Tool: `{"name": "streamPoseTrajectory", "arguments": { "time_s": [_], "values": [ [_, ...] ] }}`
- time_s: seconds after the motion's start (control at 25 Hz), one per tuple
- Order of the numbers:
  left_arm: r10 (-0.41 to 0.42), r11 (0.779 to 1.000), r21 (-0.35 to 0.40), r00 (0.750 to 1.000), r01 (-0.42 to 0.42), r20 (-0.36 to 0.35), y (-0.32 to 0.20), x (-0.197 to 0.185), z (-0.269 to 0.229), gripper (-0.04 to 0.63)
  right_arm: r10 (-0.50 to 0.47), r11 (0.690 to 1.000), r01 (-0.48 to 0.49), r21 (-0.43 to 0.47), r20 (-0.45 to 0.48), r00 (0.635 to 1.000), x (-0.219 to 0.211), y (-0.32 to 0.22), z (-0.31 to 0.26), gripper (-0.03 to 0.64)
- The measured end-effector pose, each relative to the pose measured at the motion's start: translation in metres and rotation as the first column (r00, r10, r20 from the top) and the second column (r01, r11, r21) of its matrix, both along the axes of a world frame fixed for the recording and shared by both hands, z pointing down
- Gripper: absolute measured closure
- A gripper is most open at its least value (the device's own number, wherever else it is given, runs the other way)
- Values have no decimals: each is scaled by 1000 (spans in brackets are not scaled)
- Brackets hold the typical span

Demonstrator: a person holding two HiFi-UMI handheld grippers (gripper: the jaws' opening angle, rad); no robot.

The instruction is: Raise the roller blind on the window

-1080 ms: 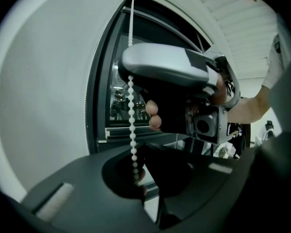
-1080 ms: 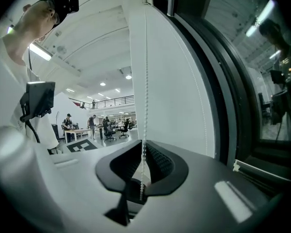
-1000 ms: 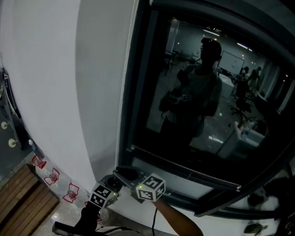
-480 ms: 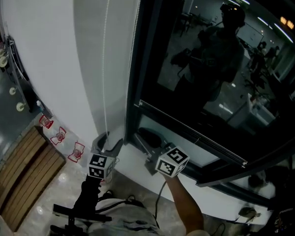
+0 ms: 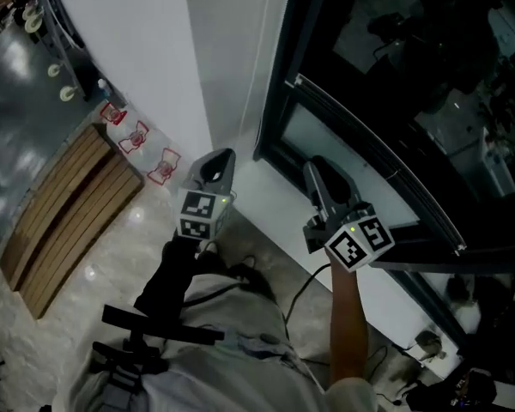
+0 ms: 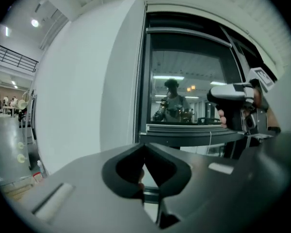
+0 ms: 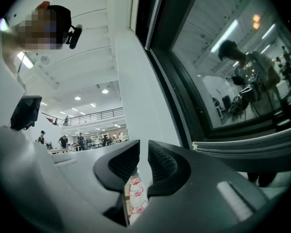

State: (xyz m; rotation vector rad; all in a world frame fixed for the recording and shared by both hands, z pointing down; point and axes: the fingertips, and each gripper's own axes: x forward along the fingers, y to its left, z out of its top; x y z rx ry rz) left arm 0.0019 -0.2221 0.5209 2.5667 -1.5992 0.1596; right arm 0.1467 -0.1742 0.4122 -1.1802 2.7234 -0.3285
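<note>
Dark glass of the window [image 6: 189,81], set in a white wall [image 6: 82,96], forms the background and mirrors the lit room. Fingers of the left gripper [image 6: 144,147] have just been closing and meet at their tips, with nothing visible between them; they point toward the window's lower left corner. Fingers of the right gripper [image 7: 143,149] have also just been closing but stand a narrow slit apart, gripping nothing; through the slit show the wall and some red-and-white shapes [image 7: 135,198] at its foot. Both grippers are held side by side in front of the white sill [image 5: 266,200]. Of the roller blind [image 6: 189,31] only a pale bar shows, across the head of the window, high above both pairs of fingers, with the pane beneath it uncovered. Its thin cord [image 6: 136,106] runs down the left edge of the frame, just beyond the left fingertips; whether it reaches them cannot be told. Farther left, a slatted wooden bench [image 5: 60,213] stands on the glossy floor.
</note>
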Motion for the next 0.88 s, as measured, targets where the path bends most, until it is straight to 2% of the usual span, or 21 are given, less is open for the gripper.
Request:
{"name": "streamPoseTrajectory", "arguments": {
  "time_s": [0.2, 0.4, 0.56, 0.72, 0.88],
  "values": [
    [65, 998, -16, 998, -65, 8, 33, 16, 3, 597, 164, 986, -164, -30, 18, 986, 30, 35, 8, 615],
    [155, 988, -11, 988, -155, -17, 55, 23, 1, 597, 321, 946, -318, -60, 52, 946, 47, 82, 20, 615],
    [238, 971, -7, 971, -238, -22, 85, 13, 3, 597, 384, 922, -378, -84, 63, 921, 29, 122, 33, 615],
    [322, 946, -36, 946, -323, -28, 126, -7, 14, 597, 430, 900, -421, -115, 65, 901, -7, 169, 49, 615],
    [355, 931, -81, 934, -356, -34, 157, -41, 29, 598, 455, 886, -444, -137, 59, 889, -47, 205, 63, 615]
  ]
}}
